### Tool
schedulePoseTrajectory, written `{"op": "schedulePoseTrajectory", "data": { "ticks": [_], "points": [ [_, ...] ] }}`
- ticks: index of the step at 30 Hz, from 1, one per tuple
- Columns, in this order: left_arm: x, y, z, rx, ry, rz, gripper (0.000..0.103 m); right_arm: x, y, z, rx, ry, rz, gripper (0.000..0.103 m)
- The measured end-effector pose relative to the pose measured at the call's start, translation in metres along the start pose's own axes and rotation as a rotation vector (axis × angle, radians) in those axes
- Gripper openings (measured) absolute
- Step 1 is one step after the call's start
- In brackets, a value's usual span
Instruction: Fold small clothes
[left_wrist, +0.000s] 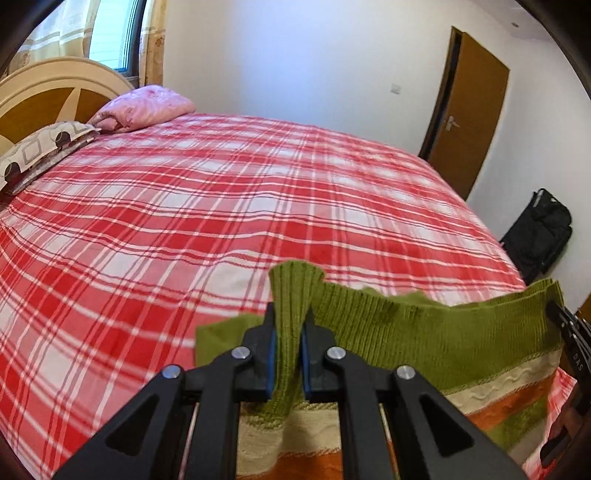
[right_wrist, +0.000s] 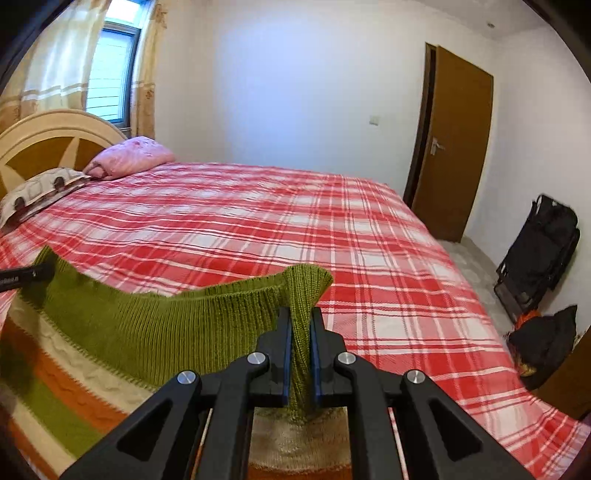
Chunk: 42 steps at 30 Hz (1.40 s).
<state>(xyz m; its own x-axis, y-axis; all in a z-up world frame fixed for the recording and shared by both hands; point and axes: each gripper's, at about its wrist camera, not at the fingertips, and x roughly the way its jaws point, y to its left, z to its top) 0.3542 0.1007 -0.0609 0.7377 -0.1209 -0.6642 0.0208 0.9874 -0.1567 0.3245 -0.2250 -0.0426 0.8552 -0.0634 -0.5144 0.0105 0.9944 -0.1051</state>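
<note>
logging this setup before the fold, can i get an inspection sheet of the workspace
surface: bed with red and white plaid cover, bare ahead of the grippers.
job's things: green ribbed knit garment with cream and orange stripes, its green edge stretched between both grippers.
clutter: pink folded blanket and patterned pillow by the headboard.
grippers: left gripper and right gripper each shut on the garment's edge.
cables: nothing seen.
surroundings: brown door, curtained window, black bags on the floor.

left gripper (left_wrist: 289, 325): clamped on sweater (left_wrist: 424, 332), tilted down | right gripper (right_wrist: 300, 325): clamped on sweater, tilted down
</note>
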Motion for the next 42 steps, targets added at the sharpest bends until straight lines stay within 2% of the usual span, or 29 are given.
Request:
{"op": "schedulePoseTrajectory", "data": {
  "ticks": [7, 9, 10, 13, 15, 17, 18, 19, 21, 22, 23, 25, 26, 28, 30, 32, 35, 38, 41, 42],
  "points": [
    [0.061, 0.005, -0.014, -0.020, 0.090, 0.110, 0.011, 0.057, 0.009, -0.025, -0.053, 0.084, -0.068, 0.008],
    [0.070, 0.008, -0.019, -0.037, 0.120, 0.111, 0.011, 0.065, 0.011, -0.028, -0.059, 0.112, -0.092, 0.008],
    [0.071, 0.009, -0.019, -0.042, 0.120, 0.108, 0.012, 0.066, 0.011, -0.029, -0.061, 0.115, -0.098, 0.008],
    [0.073, 0.007, -0.018, -0.032, 0.119, 0.126, 0.018, 0.082, 0.012, -0.032, -0.077, 0.202, -0.098, 0.008],
    [0.075, 0.004, -0.020, -0.020, 0.119, 0.144, 0.018, 0.090, 0.013, -0.032, -0.081, 0.234, -0.099, 0.009],
    [0.077, -0.001, -0.021, 0.007, 0.119, 0.165, 0.019, 0.092, 0.015, -0.033, -0.095, 0.253, -0.104, 0.015],
    [0.078, -0.004, -0.021, 0.024, 0.121, 0.178, 0.019, 0.094, 0.016, -0.034, -0.104, 0.265, -0.110, 0.023],
    [0.079, -0.005, -0.020, 0.032, 0.123, 0.185, 0.020, 0.096, 0.016, -0.033, -0.110, 0.278, -0.112, 0.026],
    [0.081, -0.007, -0.019, 0.041, 0.127, 0.190, 0.023, 0.086, 0.006, -0.028, -0.068, 0.272, -0.041, 0.026],
    [0.079, -0.006, -0.018, 0.039, 0.133, 0.178, 0.027, 0.075, -0.004, -0.024, -0.013, 0.244, -0.014, 0.026],
    [0.076, -0.003, -0.016, 0.034, 0.148, 0.159, 0.029, 0.057, -0.018, -0.020, 0.062, 0.192, -0.024, 0.026],
    [0.064, 0.004, -0.011, 0.031, 0.177, 0.145, 0.048, 0.018, -0.046, -0.018, 0.191, 0.093, -0.033, 0.026],
    [0.050, 0.010, -0.010, 0.028, 0.155, 0.150, 0.053, -0.005, -0.058, -0.020, 0.233, 0.055, -0.050, 0.026],
    [0.023, 0.022, -0.011, 0.017, 0.103, 0.161, 0.068, -0.036, -0.064, -0.028, 0.239, 0.025, -0.094, 0.026],
    [-0.003, 0.032, -0.019, 0.004, 0.076, 0.165, 0.068, -0.061, -0.056, -0.045, 0.207, 0.038, -0.030, 0.026],
    [-0.022, 0.035, -0.033, -0.010, 0.073, 0.160, 0.068, -0.075, -0.037, -0.068, 0.156, 0.091, 0.033, 0.026],
    [-0.038, 0.022, -0.058, 0.008, 0.083, 0.154, 0.068, -0.085, -0.009, -0.097, 0.114, 0.153, 0.092, 0.026],
    [-0.048, 0.003, -0.085, 0.040, 0.090, 0.161, 0.068, -0.089, 0.014, -0.122, 0.062, 0.181, 0.095, 0.026],
    [-0.043, -0.002, -0.105, 0.030, 0.147, 0.146, 0.068, -0.080, 0.018, -0.143, 0.073, 0.242, 0.108, 0.026],
    [-0.042, -0.002, -0.111, 0.037, 0.157, 0.163, 0.068, -0.079, 0.020, -0.148, 0.058, 0.235, 0.103, 0.026]
  ]
}}
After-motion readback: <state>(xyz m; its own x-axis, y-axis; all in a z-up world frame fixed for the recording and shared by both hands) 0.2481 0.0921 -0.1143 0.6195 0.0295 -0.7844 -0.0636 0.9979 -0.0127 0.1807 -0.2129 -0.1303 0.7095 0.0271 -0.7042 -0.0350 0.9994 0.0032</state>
